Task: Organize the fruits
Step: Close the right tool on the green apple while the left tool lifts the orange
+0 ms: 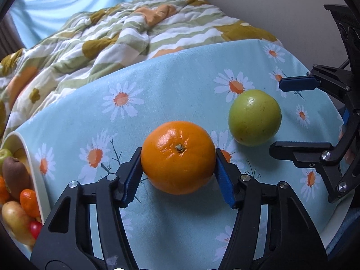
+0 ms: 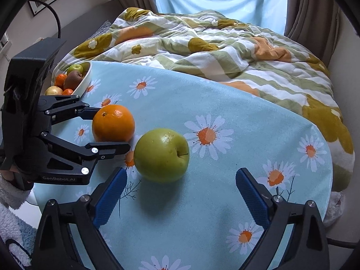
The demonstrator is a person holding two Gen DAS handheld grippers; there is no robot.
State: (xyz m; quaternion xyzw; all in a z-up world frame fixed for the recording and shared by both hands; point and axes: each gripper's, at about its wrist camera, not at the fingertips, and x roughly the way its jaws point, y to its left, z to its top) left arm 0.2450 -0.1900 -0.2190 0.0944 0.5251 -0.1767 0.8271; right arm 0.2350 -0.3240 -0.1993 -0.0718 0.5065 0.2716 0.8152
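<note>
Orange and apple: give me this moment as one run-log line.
left gripper: shut on orange | right gripper: open, short of green apple | apple: on tablecloth | bowl: holds other fruit

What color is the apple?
The apple is yellowish green, seen best in the right wrist view.

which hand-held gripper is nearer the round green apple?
Right. The right hand-held gripper is open just short of the round green apple; the left hand-held gripper is beside it, clamping the round orange.
</note>
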